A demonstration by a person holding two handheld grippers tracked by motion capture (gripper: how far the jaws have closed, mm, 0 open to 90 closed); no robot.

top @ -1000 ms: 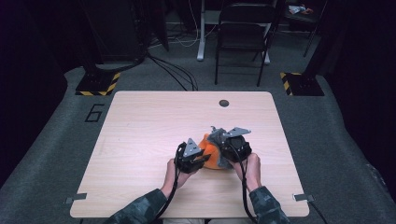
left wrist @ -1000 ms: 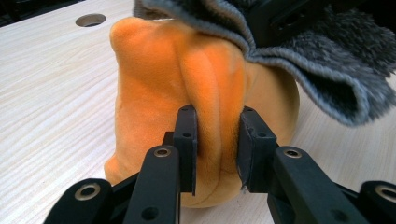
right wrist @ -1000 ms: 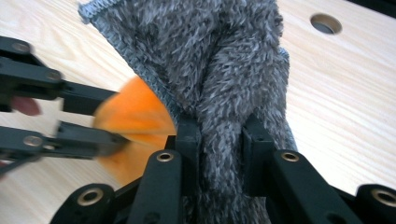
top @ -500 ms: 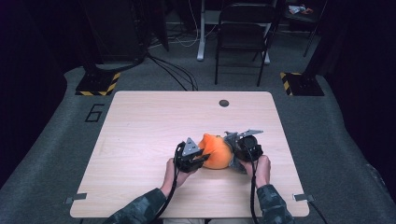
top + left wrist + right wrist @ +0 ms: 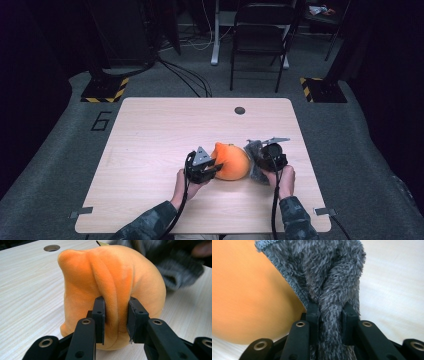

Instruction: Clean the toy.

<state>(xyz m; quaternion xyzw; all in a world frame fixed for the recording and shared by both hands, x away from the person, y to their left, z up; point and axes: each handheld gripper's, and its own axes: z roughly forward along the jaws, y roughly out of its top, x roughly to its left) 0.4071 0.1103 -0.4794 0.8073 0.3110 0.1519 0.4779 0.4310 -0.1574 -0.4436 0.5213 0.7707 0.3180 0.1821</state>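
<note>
An orange plush toy (image 5: 231,161) sits on the wooden table (image 5: 150,135) near the front middle. My left gripper (image 5: 214,169) is at its left side, shut on a fold of the orange plush (image 5: 112,285), which bulges between the pads. A grey fuzzy cloth (image 5: 254,152) lies just right of the plush, off its surface. My right gripper (image 5: 260,164) is shut on a bunched strip of that grey cloth (image 5: 332,277); the orange plush (image 5: 249,295) shows beside it at the left.
A round cable hole (image 5: 240,110) is in the table's far edge. A black chair (image 5: 260,35) stands beyond the table, with cables on the floor (image 5: 190,75). Bare tabletop lies to the left and far side.
The right gripper has pulled the grey cloth off the plush toward the right and down, uncovering the orange toy. The left gripper has kept still on the plush.
</note>
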